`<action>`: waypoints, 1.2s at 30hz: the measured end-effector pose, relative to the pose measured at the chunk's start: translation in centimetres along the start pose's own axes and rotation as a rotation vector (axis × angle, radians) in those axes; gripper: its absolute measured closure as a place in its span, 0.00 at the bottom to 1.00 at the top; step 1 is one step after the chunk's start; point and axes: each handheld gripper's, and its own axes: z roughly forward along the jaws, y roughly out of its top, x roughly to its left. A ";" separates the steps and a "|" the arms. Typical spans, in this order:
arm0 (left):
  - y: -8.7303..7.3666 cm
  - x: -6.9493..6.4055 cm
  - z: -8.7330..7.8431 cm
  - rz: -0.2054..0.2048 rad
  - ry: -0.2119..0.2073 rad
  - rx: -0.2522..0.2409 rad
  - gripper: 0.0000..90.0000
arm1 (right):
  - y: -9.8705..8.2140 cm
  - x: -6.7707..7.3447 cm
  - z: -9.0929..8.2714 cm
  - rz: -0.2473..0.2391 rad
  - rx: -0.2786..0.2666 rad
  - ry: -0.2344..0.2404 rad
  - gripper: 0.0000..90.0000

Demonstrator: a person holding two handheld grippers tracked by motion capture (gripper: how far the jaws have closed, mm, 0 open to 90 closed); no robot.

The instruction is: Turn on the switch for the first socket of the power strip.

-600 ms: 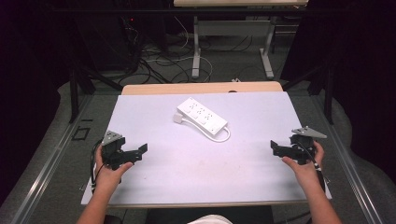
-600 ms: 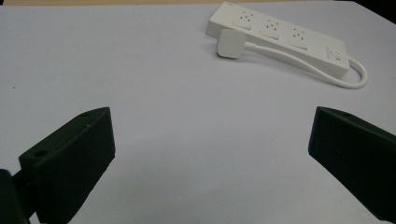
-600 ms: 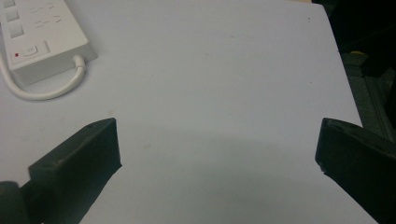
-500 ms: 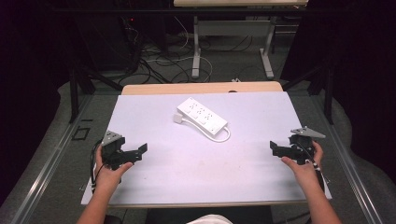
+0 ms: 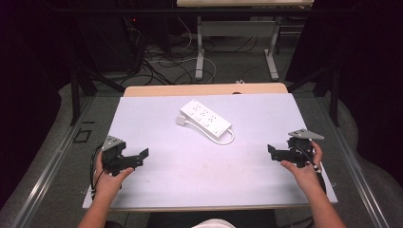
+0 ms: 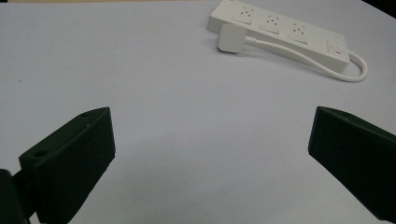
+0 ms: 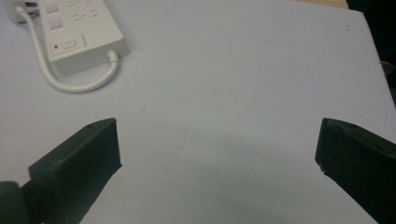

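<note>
A white power strip (image 5: 205,118) lies at an angle on the white tabletop (image 5: 199,175), a little beyond the middle. Its short cable loops round from one end to a white plug (image 6: 230,38) resting against its side. My left gripper (image 5: 139,158) is held low over the near left of the table, open, with nothing between its jaws; the strip (image 6: 280,32) lies far ahead of them (image 6: 210,140). My right gripper (image 5: 274,153) is at the near right, also open and empty (image 7: 217,149), with the strip's switch end (image 7: 79,32) ahead to the left.
A wooden strip (image 5: 204,89) borders the table's far edge. Beyond it on the floor are tangled cables (image 5: 157,61) and the legs of another desk (image 5: 200,52). Dark curtains close off both sides.
</note>
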 end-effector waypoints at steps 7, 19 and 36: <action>-0.1 -0.2 0.2 0.014 -0.003 0.013 0.00 | 0.8 1.1 0.1 -0.023 0.014 0.056 0.00; -0.2 -0.4 0.1 0.017 0.000 0.018 0.00 | 2.2 1.9 1.1 -0.051 0.082 0.073 0.00; -0.3 -0.5 0.1 0.020 0.008 0.009 0.01 | 5.2 3.6 1.8 -0.115 0.177 0.113 0.07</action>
